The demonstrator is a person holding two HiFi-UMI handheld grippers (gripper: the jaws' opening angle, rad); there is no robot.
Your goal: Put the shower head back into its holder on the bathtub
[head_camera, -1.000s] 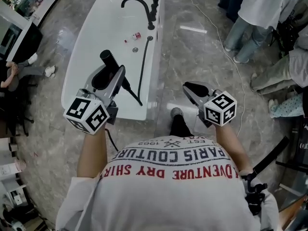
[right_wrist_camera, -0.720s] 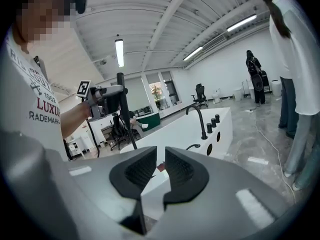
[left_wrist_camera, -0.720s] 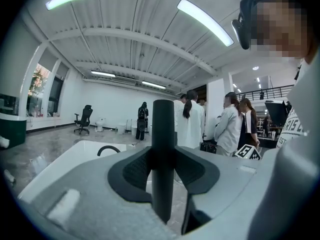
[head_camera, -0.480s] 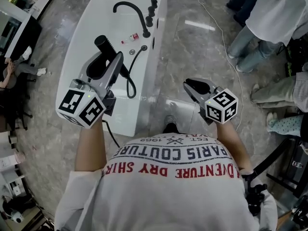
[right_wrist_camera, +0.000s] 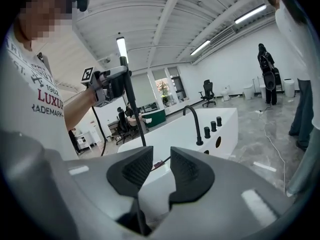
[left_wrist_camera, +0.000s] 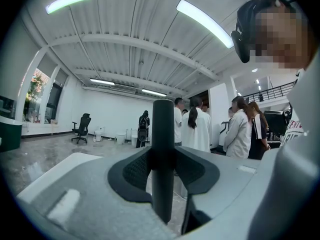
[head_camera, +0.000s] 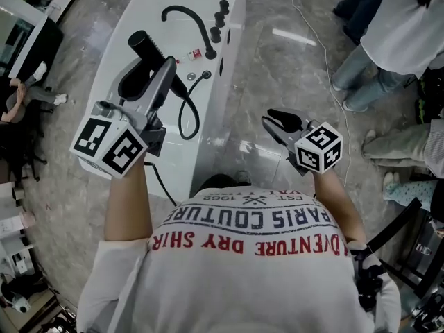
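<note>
Left gripper (head_camera: pixel 154 75) holds shower head (head_camera: pixel 139 45) over bathtub (head_camera: pixel 128 21).

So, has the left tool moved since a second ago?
Yes. Gripping the shower head, the left tool has moved along the bathtub, from its near end toward the black faucet.

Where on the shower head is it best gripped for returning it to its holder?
On the straight round handle of the shower head, mid-length, jaws closing across it from the side; that probably leaves the hose end free to seat. The left hand-held gripper is shut on it this way.
</note>
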